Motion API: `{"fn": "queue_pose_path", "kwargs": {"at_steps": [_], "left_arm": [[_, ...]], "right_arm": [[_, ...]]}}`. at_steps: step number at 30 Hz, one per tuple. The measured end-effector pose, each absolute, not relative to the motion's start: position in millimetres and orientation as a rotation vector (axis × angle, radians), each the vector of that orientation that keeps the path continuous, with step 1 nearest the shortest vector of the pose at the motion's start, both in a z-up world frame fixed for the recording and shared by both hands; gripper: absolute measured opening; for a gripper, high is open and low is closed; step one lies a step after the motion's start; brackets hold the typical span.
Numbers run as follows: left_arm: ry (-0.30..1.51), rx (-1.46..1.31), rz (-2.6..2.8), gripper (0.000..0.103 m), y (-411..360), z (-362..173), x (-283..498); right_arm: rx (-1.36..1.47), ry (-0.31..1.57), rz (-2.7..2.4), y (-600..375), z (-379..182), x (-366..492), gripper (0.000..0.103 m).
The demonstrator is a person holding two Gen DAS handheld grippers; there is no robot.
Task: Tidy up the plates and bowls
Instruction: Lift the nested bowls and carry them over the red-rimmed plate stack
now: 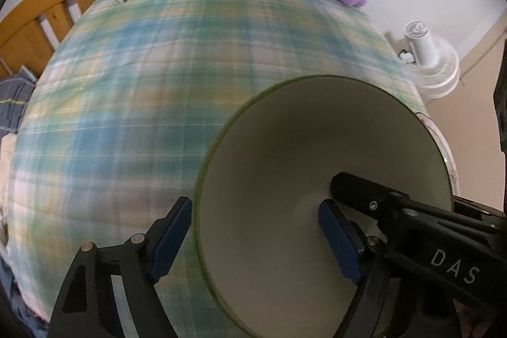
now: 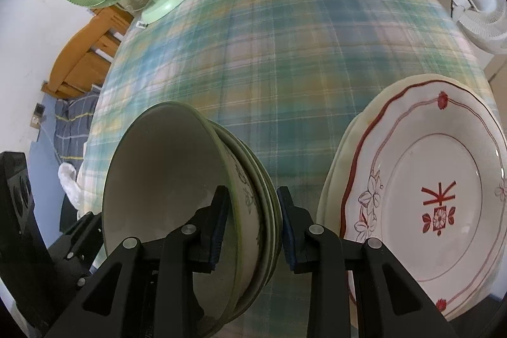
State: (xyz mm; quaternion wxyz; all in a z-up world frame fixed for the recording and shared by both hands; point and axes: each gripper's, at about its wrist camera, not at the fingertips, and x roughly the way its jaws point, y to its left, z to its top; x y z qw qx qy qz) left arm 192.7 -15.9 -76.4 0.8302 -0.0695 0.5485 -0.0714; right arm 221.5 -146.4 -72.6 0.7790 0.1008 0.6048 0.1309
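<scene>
My right gripper (image 2: 252,224) has its jaws clamped on the stacked bowls' (image 2: 177,198) rims; my left gripper's (image 1: 258,238) jaws straddle the rim, spread wide.

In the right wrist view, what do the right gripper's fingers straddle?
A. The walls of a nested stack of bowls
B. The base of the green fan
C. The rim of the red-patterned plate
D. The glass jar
A: the right gripper has one finger inside the top bowl and one outside the stack of bowls, while the red-patterned plate lies apart beside it.
</scene>
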Motion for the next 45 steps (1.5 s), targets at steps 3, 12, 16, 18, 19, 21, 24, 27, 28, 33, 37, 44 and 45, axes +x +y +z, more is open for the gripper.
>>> {"fn": "queue_pose_path", "kwargs": {"at_steps": [3,12,16,18,19,21,24,27,28,33,37,44,45], "left_arm": [[1.14,-0.159,-0.187,0.082,-15.2,-77.8,193.6],[1.118,-0.183,-0.242,0.066,-14.0,-77.1,191.0],[1.134,-0.172,-0.233,0.065,-16.0,-74.0,191.4],[1.144,-0.173,-0.242,0.065,-15.9,-72.4,190.6],[1.147,-0.177,-0.243,0.065,-14.8,-72.5,189.4],[1.15,-0.186,-0.24,0.065,-13.6,-69.1,184.7],[1.142,-0.169,-0.263,0.065,-11.0,-61.1,180.2],[1.126,-0.16,-0.275,0.065,-7.6,-51.9,177.6],[1.121,-0.158,-0.279,0.065,-6.3,-48.6,176.7],[1.096,-0.142,-0.298,0.065,-0.8,-28.5,171.2],[1.074,-0.123,-0.307,0.065,-2.7,-16.2,168.6],[1.038,-0.082,-0.292,0.065,-15.1,-6.7,162.6],[1.035,-0.084,-0.287,0.065,-17.3,-6.9,162.2]], "right_arm": [[0.217,1.307,0.259,-145.1,-72.5,221.3,0.034],[0.179,1.276,0.221,-138.0,-70.3,218.8,0.036],[0.163,1.283,0.197,-134.7,-68.5,218.0,0.037],[0.17,1.288,0.187,-134.2,-67.5,217.8,0.037],[0.169,1.292,0.181,-133.7,-66.5,216.6,0.037],[0.175,1.296,0.175,-133.3,-63.5,212.9,0.037],[0.189,1.293,0.152,-131.5,-55.7,206.0,0.037],[0.2,1.273,0.131,-128.2,-45.7,200.7,0.038],[0.203,1.265,0.127,-126.7,-41.7,199.2,0.038],[0.216,1.226,0.102,-120.0,-21.2,190.0,0.038],[0.223,1.203,0.089,-118.5,-6.7,184.7,0.038],[0.239,1.168,0.103,-128.9,4.5,178.6,0.038],[0.238,1.165,0.109,-131.4,4.6,178.6,0.038]]}}
